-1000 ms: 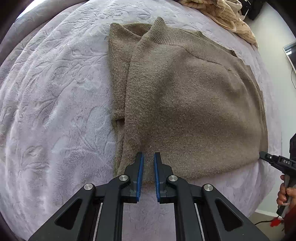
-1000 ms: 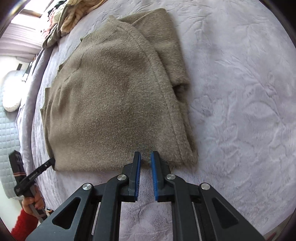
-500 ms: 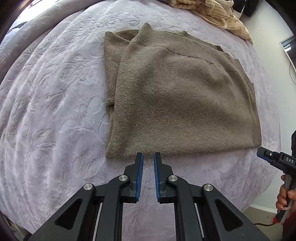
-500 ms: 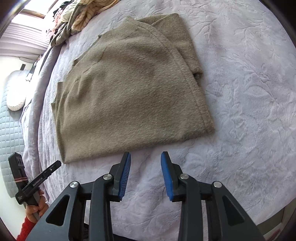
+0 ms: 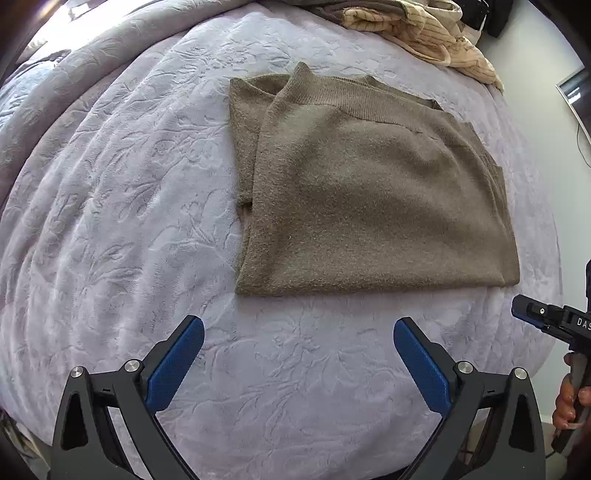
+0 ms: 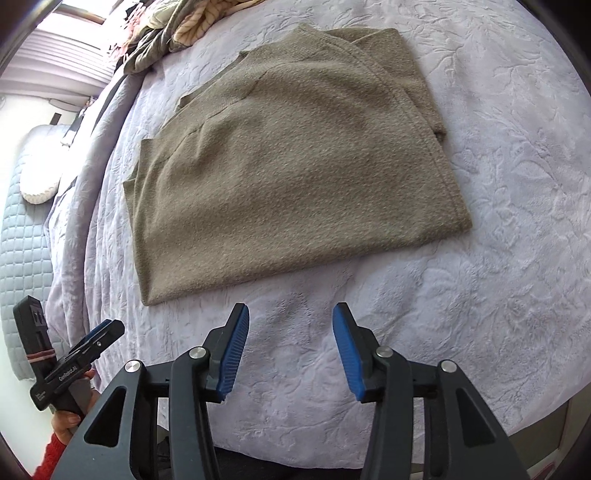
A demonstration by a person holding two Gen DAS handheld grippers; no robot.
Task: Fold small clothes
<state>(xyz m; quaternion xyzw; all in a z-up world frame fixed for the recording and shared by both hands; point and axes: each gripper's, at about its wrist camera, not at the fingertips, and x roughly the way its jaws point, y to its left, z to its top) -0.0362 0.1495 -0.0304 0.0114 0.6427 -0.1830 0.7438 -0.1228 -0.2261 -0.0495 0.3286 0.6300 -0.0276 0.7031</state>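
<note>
A brown knitted sweater [image 5: 369,192] [image 6: 295,155] lies folded flat on the lilac bedspread [image 5: 129,206] [image 6: 498,221], its ribbed band at the far edge. My left gripper [image 5: 298,332] hovers above the bedspread just short of the sweater's near edge, jaws opening wide with nothing between them. My right gripper [image 6: 290,321] hangs over bare bedspread in front of the sweater's near edge, its jaws also opening, and nothing sits between its blue pads [image 6: 232,350]. Each gripper shows at the side of the other's view, held by a hand.
A heap of cream striped clothes [image 5: 424,33] [image 6: 192,22] lies at the far end of the bed. A quilted grey surface with a white slipper [image 6: 38,184] stands beyond the bed's left side. The bed edge runs close below both grippers.
Both grippers have let go of the sweater's near edge, pulled back and upward from it, and gone from shut to open. The sweater stays folded in place.
</note>
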